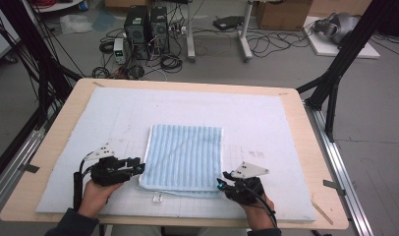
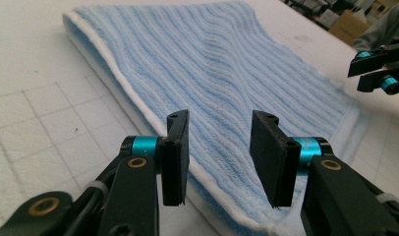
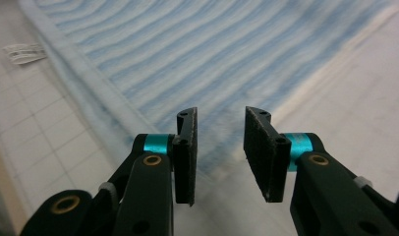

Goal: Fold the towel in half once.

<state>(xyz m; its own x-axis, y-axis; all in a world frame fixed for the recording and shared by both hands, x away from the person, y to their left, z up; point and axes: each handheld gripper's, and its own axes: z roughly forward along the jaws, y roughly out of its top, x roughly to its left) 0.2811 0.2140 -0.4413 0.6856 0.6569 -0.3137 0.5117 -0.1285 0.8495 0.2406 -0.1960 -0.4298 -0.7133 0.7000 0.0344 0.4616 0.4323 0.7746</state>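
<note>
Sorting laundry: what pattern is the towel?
Light blue and white stripes on the towel, clearest in the left gripper view.

The light is bright and even, with only soft shadows under my hands. My right gripper view looks blurry (the towel (image 3: 227, 54) stripes smear).

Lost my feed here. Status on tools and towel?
Left tool open, right tool open, nothing gripped. Folded blue towel flat on mat. Nothing in the way.
</note>
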